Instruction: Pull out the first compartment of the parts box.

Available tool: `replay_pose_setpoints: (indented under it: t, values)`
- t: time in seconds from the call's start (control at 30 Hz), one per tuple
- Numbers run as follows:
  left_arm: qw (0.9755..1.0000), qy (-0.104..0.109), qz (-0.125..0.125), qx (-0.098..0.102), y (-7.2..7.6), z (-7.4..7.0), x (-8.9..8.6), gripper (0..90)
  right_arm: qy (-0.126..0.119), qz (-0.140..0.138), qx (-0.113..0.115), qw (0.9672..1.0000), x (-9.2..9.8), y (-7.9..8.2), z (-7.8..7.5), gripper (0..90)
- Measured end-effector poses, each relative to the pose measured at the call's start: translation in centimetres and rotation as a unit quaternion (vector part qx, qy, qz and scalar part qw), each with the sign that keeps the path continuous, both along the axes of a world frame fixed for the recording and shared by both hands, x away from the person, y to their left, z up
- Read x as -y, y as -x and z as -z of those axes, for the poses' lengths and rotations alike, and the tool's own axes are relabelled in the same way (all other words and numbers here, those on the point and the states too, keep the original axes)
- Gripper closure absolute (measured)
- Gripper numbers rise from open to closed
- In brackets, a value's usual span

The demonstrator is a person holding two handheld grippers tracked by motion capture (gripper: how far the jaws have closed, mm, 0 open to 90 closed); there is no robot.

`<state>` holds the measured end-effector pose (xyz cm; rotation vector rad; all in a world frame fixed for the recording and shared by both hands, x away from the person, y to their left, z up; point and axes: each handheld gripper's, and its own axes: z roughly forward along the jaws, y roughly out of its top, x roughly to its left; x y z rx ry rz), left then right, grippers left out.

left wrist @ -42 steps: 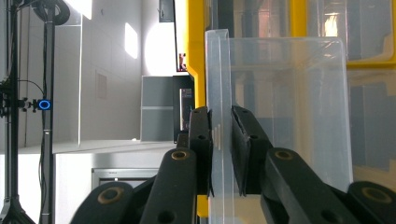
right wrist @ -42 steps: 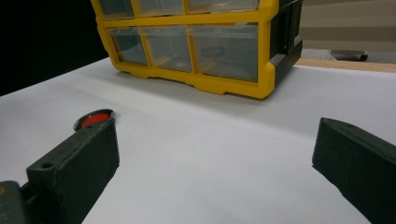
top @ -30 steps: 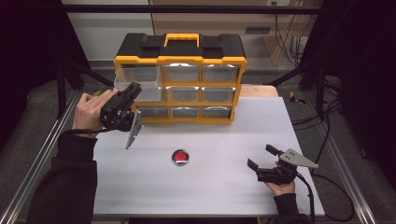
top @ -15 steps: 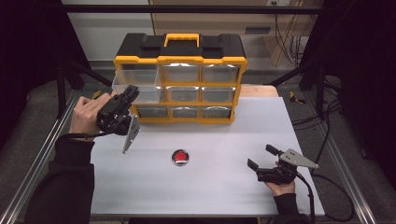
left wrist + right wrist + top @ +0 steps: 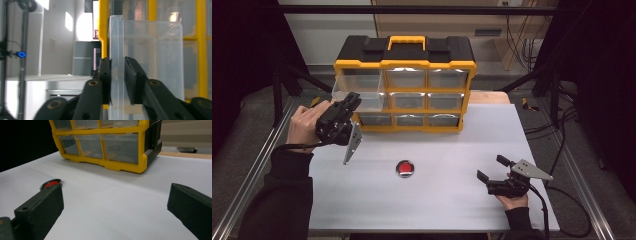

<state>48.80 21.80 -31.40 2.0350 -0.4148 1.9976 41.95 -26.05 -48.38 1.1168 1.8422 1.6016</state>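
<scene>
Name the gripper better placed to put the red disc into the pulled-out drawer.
Right: the right gripper rests open on the table near the red disc; the left gripper straddles the drawer front, jaws just easing open.

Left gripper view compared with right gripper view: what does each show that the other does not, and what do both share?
Left gripper view: the left gripper's black jaws, which have just been opening, stand either side of the front wall of a pulled-out clear plastic drawer. Right gripper view: the right gripper's open jaws over the white table, with a small red round disc beyond one jaw. Both: the yellow-and-black plastic drawer organiser.
</scene>
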Motion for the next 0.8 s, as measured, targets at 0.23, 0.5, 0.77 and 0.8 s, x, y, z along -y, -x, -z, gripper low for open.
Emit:
replay_pose_setpoints:
  t: [0.23, 0.5, 0.77, 0.8]
  values:
    - [0.9958, 0.058, -0.011, -0.071, 0.3, -1.0, 0.1, 63.3, -0.002, 0.001, -0.002, 1.0, 0.0, 0.0, 0.0, 1.0]
    - [0.9767, 0.16, -0.016, -0.142, 0.8, -2.1, 0.2, 46.8, -0.002, 0.001, -0.002, 1.0, 0.0, 0.0, 0.0, 1.0]
    - [0.94, 0.266, -0.013, -0.213, 1.5, -2.9, 0.6, 31.9, -0.003, 0.001, -0.001, 1.0, 0.0, 0.1, -0.1, 1.0]
    - [0.9381, 0.273, -0.01, -0.213, 1.7, -2.9, 0.6, 30.9, -0.003, 0.001, -0.001, 1.0, 0.0, 0.1, -0.1, 1.0]
